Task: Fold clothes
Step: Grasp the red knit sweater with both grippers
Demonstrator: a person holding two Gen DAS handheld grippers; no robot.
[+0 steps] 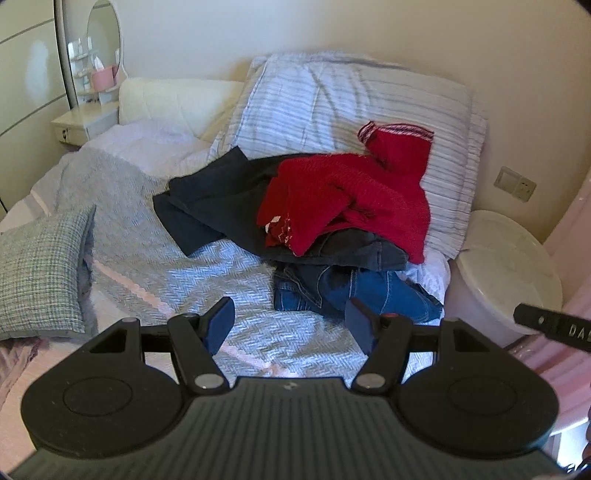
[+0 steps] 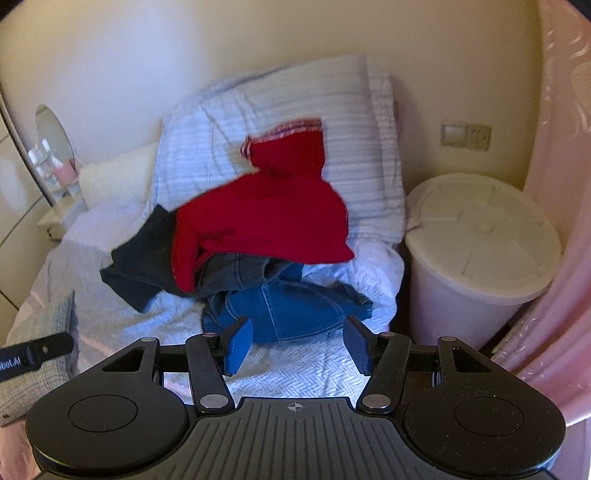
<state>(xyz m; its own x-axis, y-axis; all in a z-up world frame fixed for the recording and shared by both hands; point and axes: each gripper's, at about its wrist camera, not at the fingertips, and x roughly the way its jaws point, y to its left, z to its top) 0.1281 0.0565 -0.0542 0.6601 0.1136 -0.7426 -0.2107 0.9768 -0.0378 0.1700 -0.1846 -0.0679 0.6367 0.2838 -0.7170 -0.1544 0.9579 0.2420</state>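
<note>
Bed point(image 1: 155, 236) with grey herringbone cover, against a cream wall point(image 1: 332, 26); striped pillow point(image 1: 332, 99) upright at its head. White lidded bin point(image 2: 480, 251) beside bed; pink curtain point(image 2: 561, 184) right; round mirror point(image 1: 104, 37) far left.

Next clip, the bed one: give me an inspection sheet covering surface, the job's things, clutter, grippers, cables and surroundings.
Surface: bed with grey herringbone blanket, rumpled.
Job's things: unfolded heap; red knit sweater on top, black garment and dark grey jeans beneath, blue denim jeans lowest.
Clutter: grey check cushion; striped pillow behind the heap.
Grippers: left gripper and right gripper both open, holding nothing, short of the heap.
Cables: nothing seen.
Surroundings: white lidded bin, pink curtain, wall socket, round mirror.
</note>
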